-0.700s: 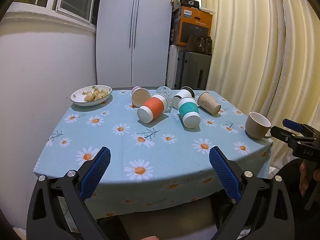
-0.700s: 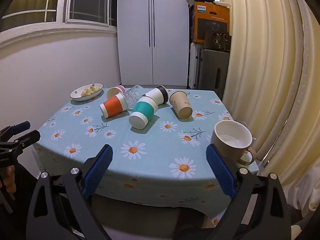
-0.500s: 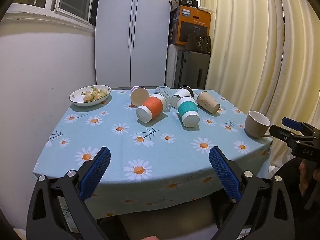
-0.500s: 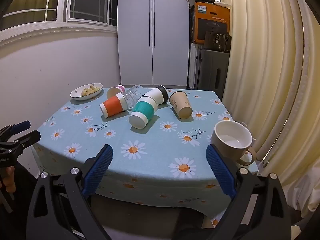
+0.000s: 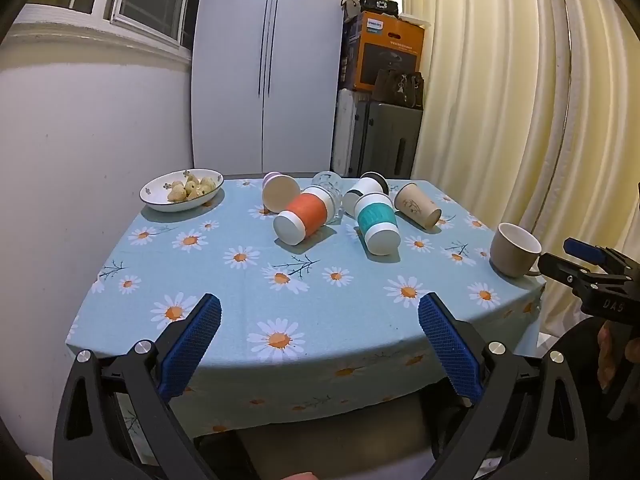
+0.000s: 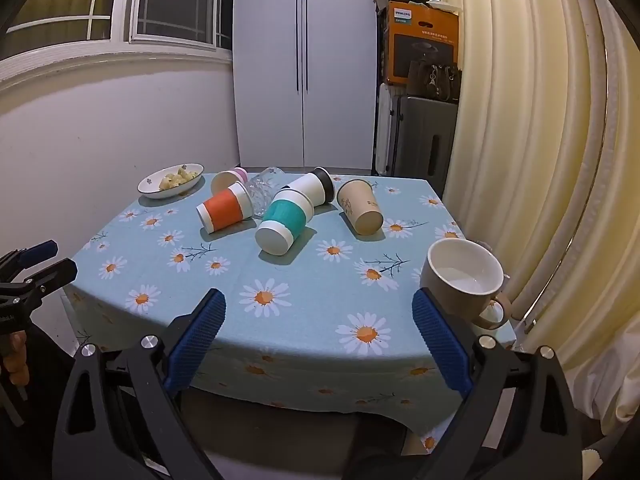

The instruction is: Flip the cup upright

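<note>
A: Left wrist view first. The left hand-held gripper hangs over the near edge of the surface, jaws spread wide with nothing between them. Taking the beige mug as landmark: it already stands upright at the right corner, so it needs nothing. The tipped cups lie well to its left and farther back, in a cluster.

B: Which is the one to flip?

A: The task does not say. I judge the teal-sleeved cup likeliest, being foremost. It lies on its side, long axis running toward the camera and slightly right, white base nearest. The orange-sleeved cup lies just left of it, base toward the camera and left. A brown paper cup lies between the teal one and the mug.

B: The other hand?

A: The right hand-held gripper shows just beyond the mug; its jaws look parted and hold nothing. "DAS" is readable on its body.

B: Right wrist view?

A: The right hand-held gripper is wide open and empty, with the beige mug just beside its right pad. The teal-sleeved cup lies left of and beyond the mug, almost straight ahead, so the right hand seems slightly nearer. The orange box behind reads "PHILIPS".
</note>
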Tool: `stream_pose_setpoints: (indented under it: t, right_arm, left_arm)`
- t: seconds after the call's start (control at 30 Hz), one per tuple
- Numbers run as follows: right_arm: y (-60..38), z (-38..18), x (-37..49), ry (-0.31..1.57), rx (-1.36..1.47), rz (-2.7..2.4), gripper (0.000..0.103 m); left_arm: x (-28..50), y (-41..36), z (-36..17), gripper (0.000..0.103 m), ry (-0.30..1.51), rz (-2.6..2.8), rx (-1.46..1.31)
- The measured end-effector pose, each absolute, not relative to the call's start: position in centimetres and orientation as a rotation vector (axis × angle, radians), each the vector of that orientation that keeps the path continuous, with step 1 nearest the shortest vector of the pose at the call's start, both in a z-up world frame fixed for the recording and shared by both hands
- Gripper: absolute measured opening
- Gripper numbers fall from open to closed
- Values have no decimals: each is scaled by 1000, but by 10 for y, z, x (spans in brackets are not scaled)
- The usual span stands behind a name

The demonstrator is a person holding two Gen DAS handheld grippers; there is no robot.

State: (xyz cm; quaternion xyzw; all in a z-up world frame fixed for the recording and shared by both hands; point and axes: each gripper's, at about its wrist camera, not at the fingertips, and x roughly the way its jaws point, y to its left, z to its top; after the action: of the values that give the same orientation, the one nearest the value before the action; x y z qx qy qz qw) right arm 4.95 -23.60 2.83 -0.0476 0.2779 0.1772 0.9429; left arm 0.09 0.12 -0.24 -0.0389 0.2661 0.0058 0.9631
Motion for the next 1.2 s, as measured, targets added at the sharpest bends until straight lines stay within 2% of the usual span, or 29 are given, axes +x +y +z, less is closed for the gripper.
stream_pose_setpoints:
  t: [1.2]
  right_arm:
    - [-230,21,52,576,-124,354,93]
  left_arm:
    - [0,-4,-3,97,545,9,-73]
